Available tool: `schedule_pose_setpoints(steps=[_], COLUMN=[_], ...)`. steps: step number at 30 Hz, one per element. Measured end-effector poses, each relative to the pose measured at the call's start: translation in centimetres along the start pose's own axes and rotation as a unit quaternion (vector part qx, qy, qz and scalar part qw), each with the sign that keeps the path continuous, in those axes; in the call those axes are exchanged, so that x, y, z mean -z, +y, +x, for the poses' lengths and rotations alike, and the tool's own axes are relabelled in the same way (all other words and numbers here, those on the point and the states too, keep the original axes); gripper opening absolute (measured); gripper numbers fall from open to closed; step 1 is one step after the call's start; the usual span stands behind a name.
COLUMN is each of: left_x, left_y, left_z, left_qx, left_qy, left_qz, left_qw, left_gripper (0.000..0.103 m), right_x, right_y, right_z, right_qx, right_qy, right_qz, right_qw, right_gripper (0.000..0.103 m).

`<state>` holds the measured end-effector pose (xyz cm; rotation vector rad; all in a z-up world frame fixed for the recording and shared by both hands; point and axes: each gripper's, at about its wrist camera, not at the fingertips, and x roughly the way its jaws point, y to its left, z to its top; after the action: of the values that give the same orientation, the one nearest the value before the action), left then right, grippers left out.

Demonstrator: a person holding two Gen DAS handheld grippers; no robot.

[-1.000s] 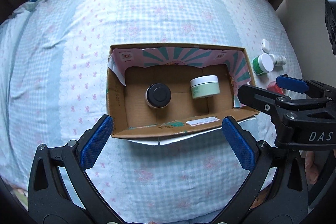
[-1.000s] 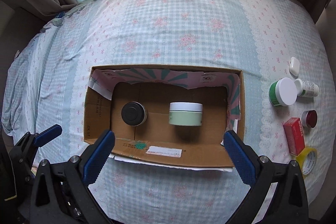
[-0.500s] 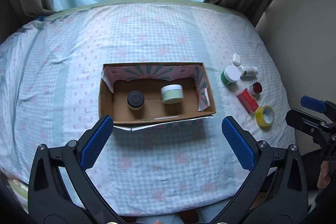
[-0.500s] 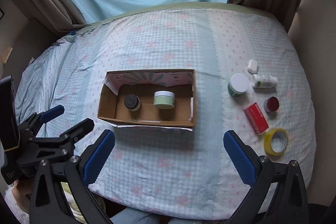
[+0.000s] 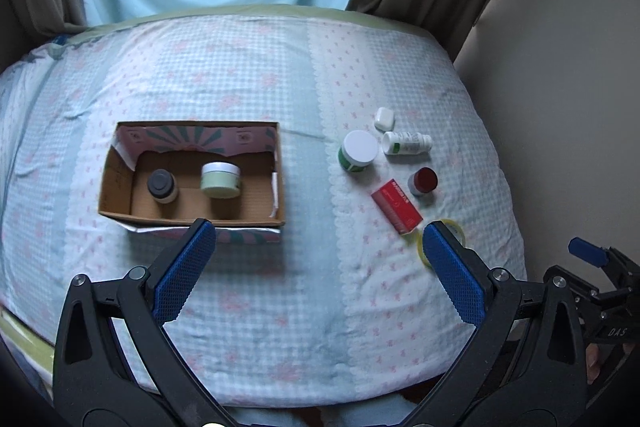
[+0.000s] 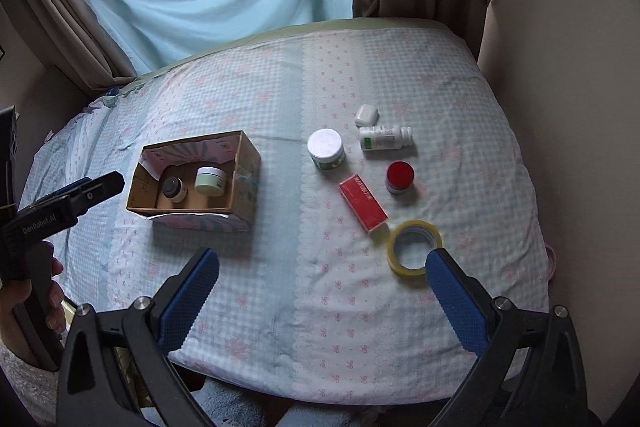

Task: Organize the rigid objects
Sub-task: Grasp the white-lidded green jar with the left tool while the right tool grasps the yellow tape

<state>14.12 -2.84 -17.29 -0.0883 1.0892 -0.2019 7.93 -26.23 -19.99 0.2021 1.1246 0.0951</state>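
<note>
Both sets of jaws are hanging wide open, holding nothing. The yellow tape ring is lying by the right gripper's right jaw; the box is sitting past the left gripper's left jaw.

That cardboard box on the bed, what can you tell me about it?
The cardboard box is a shallow, open-topped brown carton lying flat on the checked bedspread, left of the loose items. Its inside walls are lined with pink paper printed with teal rays, torn and ragged along the edge, and the same paper shows under its near edge. Two things stand inside, apart from each other: a small dark-lidded jar and a pale green jar with a white lid. Neither gripper touches the box.
</note>
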Motion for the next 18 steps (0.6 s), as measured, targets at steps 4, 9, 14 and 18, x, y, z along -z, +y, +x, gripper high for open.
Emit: schedule_pose_setpoints(steps=[4,9,14,18], left_x=[-0.3,-1.2,-2.3,-2.6], left_y=[-4.0,-7.0,-7.9,-7.4], left_z=[2.9,8.6,15.8,23.1], left_qx=[-0.006,-0.016,-0.020,-0.020], left_qy=[0.018,0.040,0.055,0.056], left_qz=[0.015,0.034,0.042,0.047], left_qw=[0.9997,0.9985,0.9974,0.9971], left_gripper=[0.103,0.103,0.103,0.103], right_x=[0.8,2.1,3.4,5.6], right_y=[-3.7,-7.5,-9.6,-10.7], right_z=[1.3,4.3,8.6,13.4], right_qx=[-0.002,0.001,0.029,0.053], right_qy=[0.011,0.012,0.005,-0.021], right_qz=[0.019,0.065,0.084,0.077], right_qw=[1.000,0.998,0.996,0.995], right_gripper=[0.103,0.103,0.103,0.103])
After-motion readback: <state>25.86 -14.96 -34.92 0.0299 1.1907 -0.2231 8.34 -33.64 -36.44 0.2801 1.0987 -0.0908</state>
